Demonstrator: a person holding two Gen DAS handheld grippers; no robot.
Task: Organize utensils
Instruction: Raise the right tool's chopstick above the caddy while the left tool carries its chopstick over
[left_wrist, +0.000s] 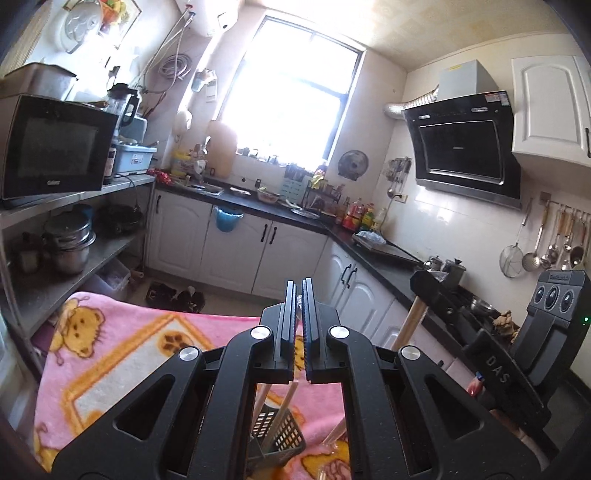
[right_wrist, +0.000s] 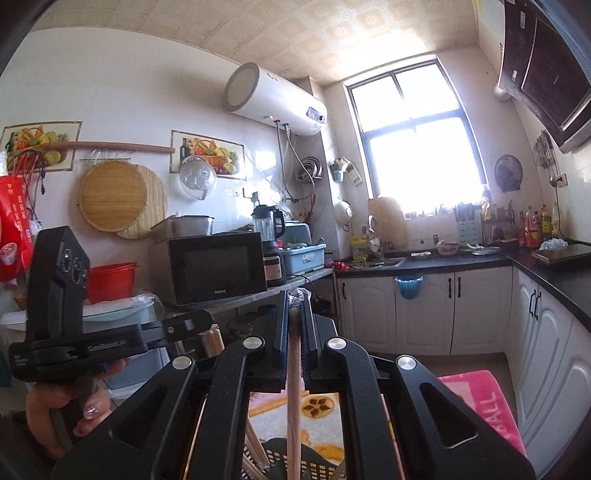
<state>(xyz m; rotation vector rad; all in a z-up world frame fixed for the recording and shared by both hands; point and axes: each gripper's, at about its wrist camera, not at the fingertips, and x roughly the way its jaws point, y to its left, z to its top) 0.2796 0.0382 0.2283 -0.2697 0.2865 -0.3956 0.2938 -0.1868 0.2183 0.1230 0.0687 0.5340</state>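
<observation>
My left gripper is shut on pale chopsticks that hang down from its pads towards a black slotted basket. The basket stands on a pink bear-print blanket. My right gripper is shut on a thicker wooden stick with crinkled plastic at its top end. This stick also runs down to the basket. The left wrist view shows the right gripper at the right, holding that stick. The right wrist view shows the left gripper at the left, in a person's hand.
A steel shelf with a microwave and pots stands left of the blanket. White cabinets under a black counter run along the far wall and the right side. Hanging ladles and a stove lie behind the right gripper.
</observation>
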